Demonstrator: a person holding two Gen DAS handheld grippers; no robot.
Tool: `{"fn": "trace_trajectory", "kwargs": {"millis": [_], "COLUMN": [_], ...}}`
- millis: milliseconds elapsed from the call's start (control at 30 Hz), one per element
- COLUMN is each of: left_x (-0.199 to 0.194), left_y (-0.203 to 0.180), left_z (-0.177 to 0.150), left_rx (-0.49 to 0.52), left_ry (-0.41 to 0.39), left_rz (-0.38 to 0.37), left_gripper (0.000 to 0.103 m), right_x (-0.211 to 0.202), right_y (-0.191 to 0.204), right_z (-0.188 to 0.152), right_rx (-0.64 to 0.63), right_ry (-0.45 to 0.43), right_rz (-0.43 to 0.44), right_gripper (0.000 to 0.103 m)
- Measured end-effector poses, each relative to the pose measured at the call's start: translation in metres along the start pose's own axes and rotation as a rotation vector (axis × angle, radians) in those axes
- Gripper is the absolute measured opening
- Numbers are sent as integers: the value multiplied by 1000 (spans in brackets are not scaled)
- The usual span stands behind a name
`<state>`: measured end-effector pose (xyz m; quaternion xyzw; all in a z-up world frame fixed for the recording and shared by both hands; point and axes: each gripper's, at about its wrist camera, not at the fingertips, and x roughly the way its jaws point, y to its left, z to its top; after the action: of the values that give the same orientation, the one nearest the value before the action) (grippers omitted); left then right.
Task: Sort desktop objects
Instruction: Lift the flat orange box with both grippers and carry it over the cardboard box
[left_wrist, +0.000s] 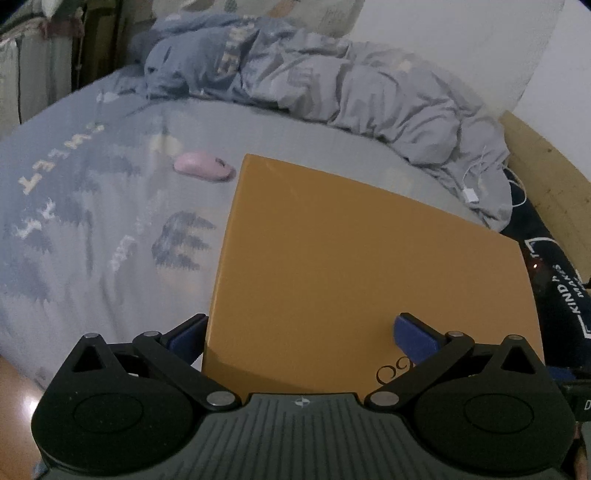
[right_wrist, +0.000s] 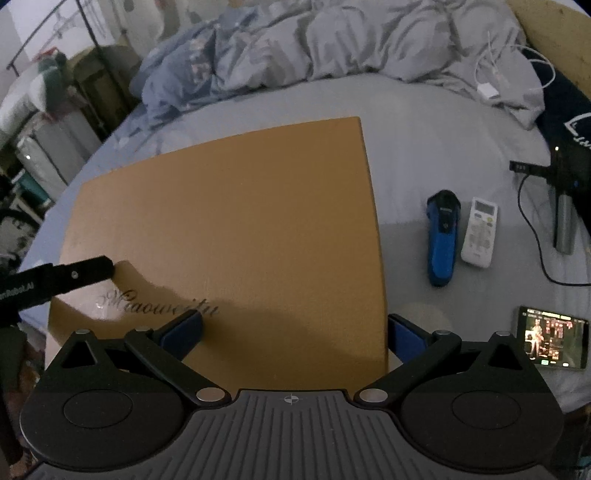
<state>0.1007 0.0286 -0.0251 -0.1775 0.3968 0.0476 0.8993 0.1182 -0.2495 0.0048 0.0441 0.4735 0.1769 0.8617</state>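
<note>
Bed sheet carries a flat orange box, lid on, contents unseen. Left gripper spread wide astride its left edge; right gripper wide astride its right edge. Shaver touches remote; phone nearby; pink mouse beyond.

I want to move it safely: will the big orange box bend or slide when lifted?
The orange box looks flat-sided with straight edges, so probably stiff. Its smooth surface may slip between fingers. The soft bed under it likely lets it tilt when pushed.
</note>
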Motion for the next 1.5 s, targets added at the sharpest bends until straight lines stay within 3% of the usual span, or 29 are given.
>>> {"fn": "trace_trajectory", "kwargs": {"millis": [600, 767, 833, 1500], "left_x": [29, 31, 34, 41], "left_y": [10, 8, 24, 20], "left_z": [-4, -2, 10, 4], "left_rx": [-1, 5, 19, 37], "left_ry": [35, 31, 41, 46], "left_rz": [-6, -8, -23, -12], "left_gripper": [103, 103, 103, 103], "right_x": [39, 42, 44, 55], "right_y": [-10, -14, -14, -23], "right_z": [7, 11, 12, 11], "right_rx": [-4, -1, -2, 8], "right_ry": [18, 5, 5, -3], "right_rz": [-8, -5, -6, 1], "right_gripper": [103, 103, 103, 103]}}
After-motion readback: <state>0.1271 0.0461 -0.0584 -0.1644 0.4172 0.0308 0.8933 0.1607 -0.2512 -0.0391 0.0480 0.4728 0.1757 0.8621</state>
